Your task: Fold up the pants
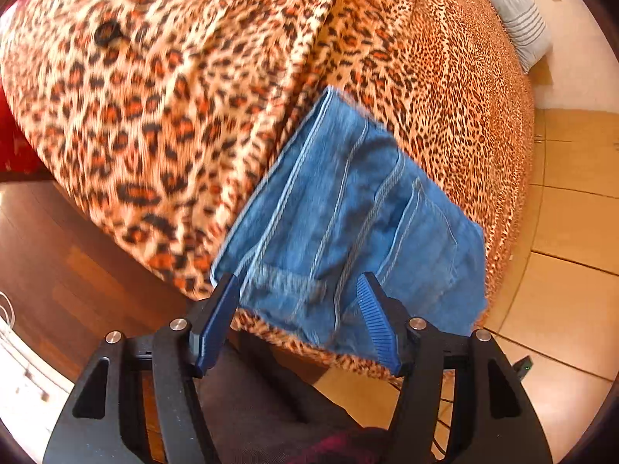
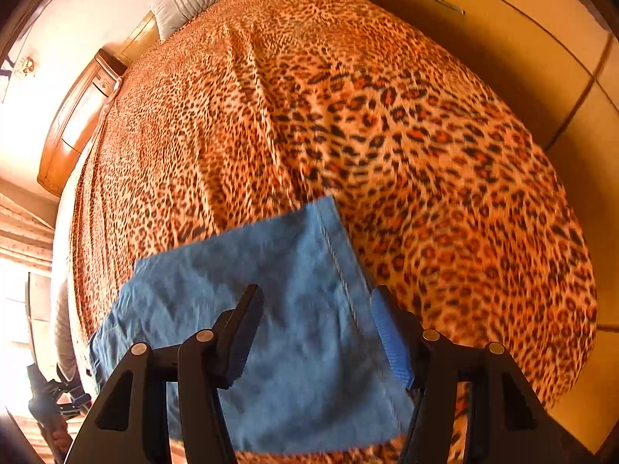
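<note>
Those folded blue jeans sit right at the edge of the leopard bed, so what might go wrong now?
1. The folded blue denim pants lie at the edge of the leopard-print blanket, one frayed corner overhanging, so they may slide toward the tiled floor.
2. Both tools' jaws stand open just above the denim; a careless pass might snag a layer and undo the fold.

Warm, bright daylight floods both views, blowing out to white glare at the window [image 2: 19, 309] on the right wrist view's left edge. Motion blur smears the leopard bedspread [image 1: 154, 116], and fisheye distortion bows the bed inside dark corners.
</note>
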Demonstrator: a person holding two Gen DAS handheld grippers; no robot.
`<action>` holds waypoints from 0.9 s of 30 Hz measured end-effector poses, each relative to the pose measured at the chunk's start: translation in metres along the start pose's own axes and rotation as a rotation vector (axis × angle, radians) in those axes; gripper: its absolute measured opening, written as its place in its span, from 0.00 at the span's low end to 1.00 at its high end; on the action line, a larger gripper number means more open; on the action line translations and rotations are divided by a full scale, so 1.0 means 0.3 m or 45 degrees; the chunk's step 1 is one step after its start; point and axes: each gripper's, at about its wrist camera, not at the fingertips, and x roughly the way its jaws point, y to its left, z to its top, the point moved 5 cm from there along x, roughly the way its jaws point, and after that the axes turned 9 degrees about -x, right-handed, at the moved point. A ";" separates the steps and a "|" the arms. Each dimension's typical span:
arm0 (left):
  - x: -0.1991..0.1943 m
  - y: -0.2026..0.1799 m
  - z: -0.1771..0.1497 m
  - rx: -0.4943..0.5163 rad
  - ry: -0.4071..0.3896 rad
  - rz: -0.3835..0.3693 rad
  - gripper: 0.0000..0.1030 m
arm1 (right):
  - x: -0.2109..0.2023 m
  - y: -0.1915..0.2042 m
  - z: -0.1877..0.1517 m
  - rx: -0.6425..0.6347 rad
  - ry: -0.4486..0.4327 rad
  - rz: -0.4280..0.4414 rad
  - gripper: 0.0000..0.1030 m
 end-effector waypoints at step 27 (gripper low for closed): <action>0.254 -0.005 -0.084 0.009 0.150 0.117 0.20 | 0.110 -0.177 -0.305 0.287 0.115 0.000 0.04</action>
